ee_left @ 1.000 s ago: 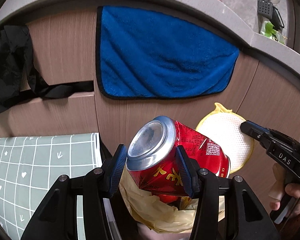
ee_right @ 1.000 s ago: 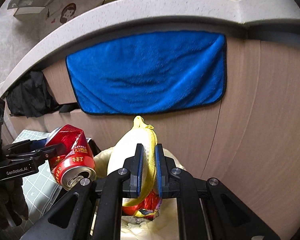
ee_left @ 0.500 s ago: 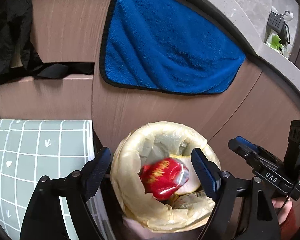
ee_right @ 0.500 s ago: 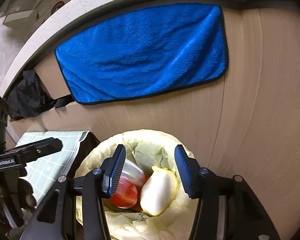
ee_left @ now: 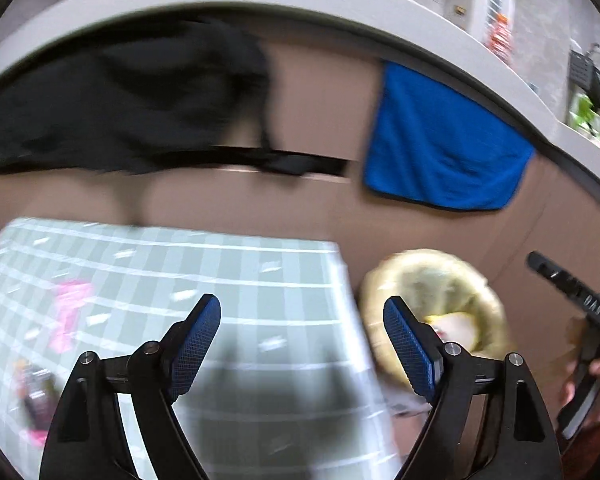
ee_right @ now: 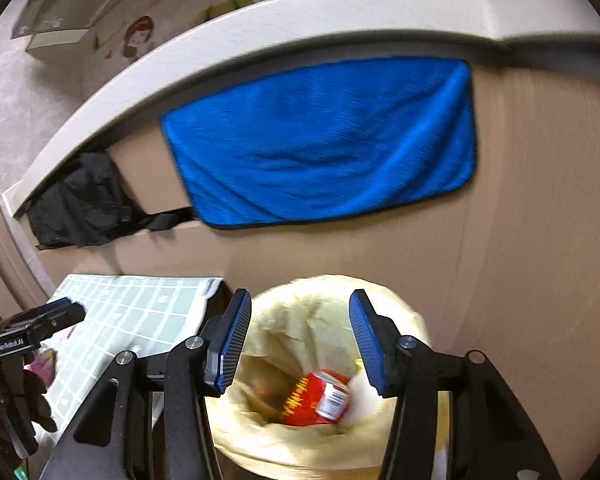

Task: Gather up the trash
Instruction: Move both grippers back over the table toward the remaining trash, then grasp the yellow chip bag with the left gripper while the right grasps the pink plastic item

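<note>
A bin with a yellow liner (ee_right: 300,452) stands on the floor against the wooden counter front. Inside it lie a crushed red can (ee_right: 314,398) and a white mesh item (ee_right: 358,396). My right gripper (ee_right: 300,340) is open and empty, right above the bin. My left gripper (ee_left: 302,344) is open and empty, over the right edge of the green checked tablecloth (ee_left: 204,264); the bin (ee_left: 484,296) is to its right. A pink wrapper (ee_left: 70,312) and a dark wrapper (ee_left: 36,394) lie blurred on the cloth at the left.
A blue towel (ee_right: 324,140) hangs on the counter front above the bin. A black cloth (ee_right: 80,200) hangs to its left. The white counter edge (ee_right: 260,28) runs above. The left gripper also shows at the left of the right wrist view (ee_right: 36,320).
Both grippers opened and dropped the red can and the white mesh item into the bin. The left gripper has since swung left over the tablecloth; the right one has stayed above the bin.
</note>
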The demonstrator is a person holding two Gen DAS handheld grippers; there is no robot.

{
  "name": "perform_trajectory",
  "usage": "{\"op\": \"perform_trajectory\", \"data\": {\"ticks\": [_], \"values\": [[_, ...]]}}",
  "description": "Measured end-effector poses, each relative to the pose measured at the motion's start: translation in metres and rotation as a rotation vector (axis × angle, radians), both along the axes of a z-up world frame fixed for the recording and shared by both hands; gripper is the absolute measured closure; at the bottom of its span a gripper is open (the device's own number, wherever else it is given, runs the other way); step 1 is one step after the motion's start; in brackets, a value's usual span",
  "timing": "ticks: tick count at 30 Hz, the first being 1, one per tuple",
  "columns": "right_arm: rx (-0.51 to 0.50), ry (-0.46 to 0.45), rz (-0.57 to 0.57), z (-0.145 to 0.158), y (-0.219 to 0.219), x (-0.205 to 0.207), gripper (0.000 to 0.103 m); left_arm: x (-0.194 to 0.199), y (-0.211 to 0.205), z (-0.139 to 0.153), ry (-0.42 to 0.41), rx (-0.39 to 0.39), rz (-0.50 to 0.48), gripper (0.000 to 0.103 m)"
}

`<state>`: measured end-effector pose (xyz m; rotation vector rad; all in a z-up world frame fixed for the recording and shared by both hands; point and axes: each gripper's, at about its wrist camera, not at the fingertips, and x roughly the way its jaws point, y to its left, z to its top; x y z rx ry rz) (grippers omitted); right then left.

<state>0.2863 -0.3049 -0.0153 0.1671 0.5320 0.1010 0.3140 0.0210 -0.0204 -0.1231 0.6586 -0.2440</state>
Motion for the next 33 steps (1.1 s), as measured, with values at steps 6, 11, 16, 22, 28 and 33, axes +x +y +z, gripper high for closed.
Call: {"op": "perform_trajectory", "data": {"ticks": [6,11,16,22,28,33], "values": [[-0.007,0.002,0.098,0.003,0.058,0.005,0.054,-0.043,0.116,-0.017,0.030,-0.059,0.249,0.019],[-0.012,0.038,0.205,-0.005,0.121,0.012,0.054,-0.076,0.186,-0.049,0.085,-0.149,0.381,0.019],[-0.029,0.070,0.309,-0.013,0.183,0.020,0.054,-0.067,0.210,-0.082,0.201,-0.217,0.408,0.019],[-0.079,0.090,0.378,-0.022,0.228,0.020,0.054,-0.047,0.213,-0.099,0.273,-0.212,0.396,0.019],[-0.090,0.100,0.390,-0.028,0.245,0.021,0.054,-0.037,0.213,-0.099,0.286,-0.185,0.365,0.044],[-0.103,0.118,0.400,-0.031,0.264,0.029,0.054,-0.041,0.221,-0.091,0.224,-0.159,0.324,0.082]]}}
